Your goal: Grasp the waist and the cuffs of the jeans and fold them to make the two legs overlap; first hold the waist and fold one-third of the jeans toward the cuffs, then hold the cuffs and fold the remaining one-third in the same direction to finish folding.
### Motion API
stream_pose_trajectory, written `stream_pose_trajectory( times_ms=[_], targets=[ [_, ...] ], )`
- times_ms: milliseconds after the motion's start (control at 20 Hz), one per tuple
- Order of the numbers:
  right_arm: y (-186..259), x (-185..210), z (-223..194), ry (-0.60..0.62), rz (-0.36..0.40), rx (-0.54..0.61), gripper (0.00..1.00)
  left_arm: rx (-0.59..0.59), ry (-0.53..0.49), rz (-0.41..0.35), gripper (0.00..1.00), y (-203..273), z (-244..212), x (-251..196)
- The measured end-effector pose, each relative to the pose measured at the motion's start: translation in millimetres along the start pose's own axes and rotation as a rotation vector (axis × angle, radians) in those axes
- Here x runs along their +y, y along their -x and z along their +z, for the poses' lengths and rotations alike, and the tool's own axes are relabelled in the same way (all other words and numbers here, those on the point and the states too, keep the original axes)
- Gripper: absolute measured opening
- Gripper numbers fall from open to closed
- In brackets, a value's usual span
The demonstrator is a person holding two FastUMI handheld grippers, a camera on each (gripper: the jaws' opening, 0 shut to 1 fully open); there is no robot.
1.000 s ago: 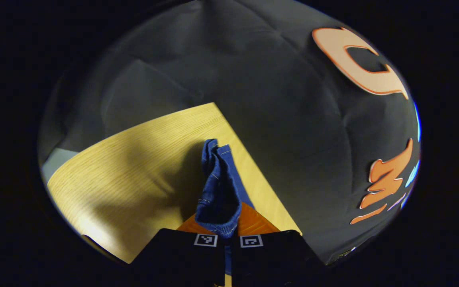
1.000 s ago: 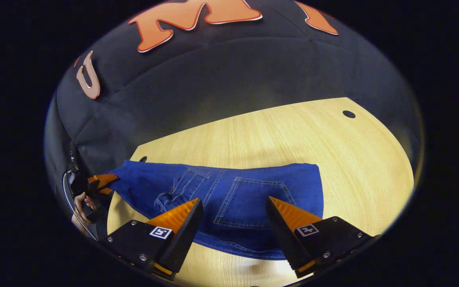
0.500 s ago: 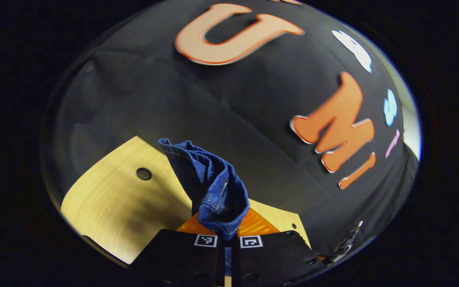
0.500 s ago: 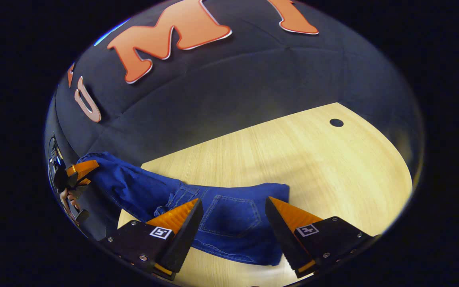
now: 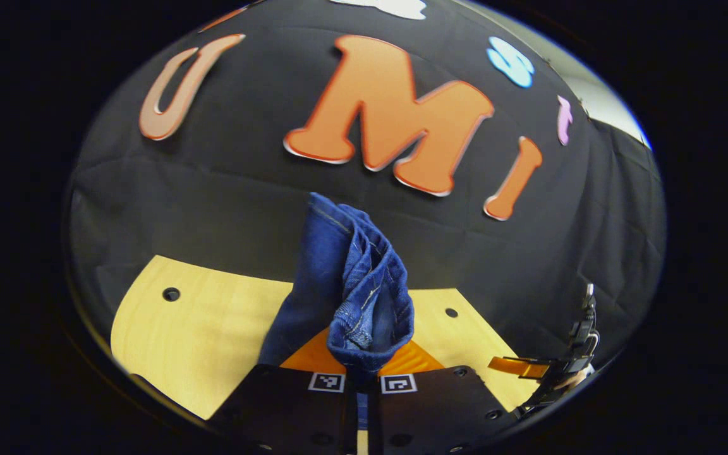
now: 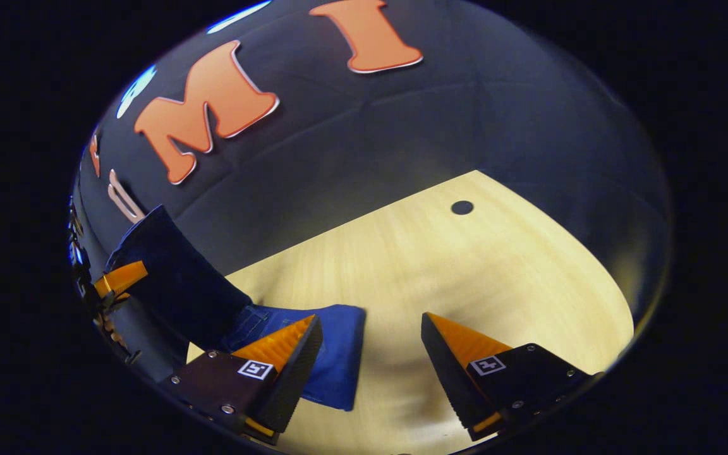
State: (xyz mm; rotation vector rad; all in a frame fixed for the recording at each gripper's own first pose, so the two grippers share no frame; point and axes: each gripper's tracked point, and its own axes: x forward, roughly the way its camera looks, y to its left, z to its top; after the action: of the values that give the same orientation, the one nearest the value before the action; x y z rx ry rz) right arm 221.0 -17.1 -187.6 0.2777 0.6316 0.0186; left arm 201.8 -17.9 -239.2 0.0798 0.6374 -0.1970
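The jeans (image 5: 357,284) are held aloft in the left gripper (image 5: 361,373), whose fingers are pressed together on a bunched fold of denim that rises upright from between them, seams and stitching showing along the crumpled edge. In the right gripper view the jeans (image 6: 313,354) hang as a dark panel from the left gripper (image 6: 114,281) at the far left and run down to the table (image 6: 465,284), where the lower part lies flat on the wood just beside the right gripper's near finger. The right gripper (image 6: 370,354) is spread wide above the table and pinches nothing; the fabric's edge lies between its fingers but closer to one of them. In the left gripper view the right gripper (image 5: 515,366) appears small at the lower right edge, near the table corner. The table (image 5: 200,328) is light wood with a visible grain, and small round holes (image 6: 462,207) are set in its top, one near each visible corner. Black cloth forms the booth wall (image 6: 402,126) behind and around the table, creased in places. Small square black-and-white markers (image 5: 327,382) sit on the gripper bodies; no brand or readable label can be made out on the denim.
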Motion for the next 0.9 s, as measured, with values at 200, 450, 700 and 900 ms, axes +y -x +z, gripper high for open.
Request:
stream_pose_trajectory(
  times_ms=[200, 450, 700, 900],
  targets=[
    [12.6, -49.0, -7.8, -0.032, -0.028, 0.012, 0.97, 0.157, -0.046, -0.025, 0.06, -41.3, -85.0, -62.9],
    [9.0, -66.8, -21.5, -0.032, -0.045, 0.039, 0.97, 0.333, -0.187, 0.026, 0.09, -74.2, -195.7, -93.0],
    [7.4, -72.8, -35.8, 0.011, -0.037, 0.070, 0.97, 0.409, -0.335, 0.056, 0.11, -89.6, -247.5, -106.1],
    [4.3, -66.2, -38.3, 0.013, -0.019, 0.081, 0.97, 0.441, -0.336, -0.041, 0.77, -88.9, -273.2, -154.9]
  ],
)
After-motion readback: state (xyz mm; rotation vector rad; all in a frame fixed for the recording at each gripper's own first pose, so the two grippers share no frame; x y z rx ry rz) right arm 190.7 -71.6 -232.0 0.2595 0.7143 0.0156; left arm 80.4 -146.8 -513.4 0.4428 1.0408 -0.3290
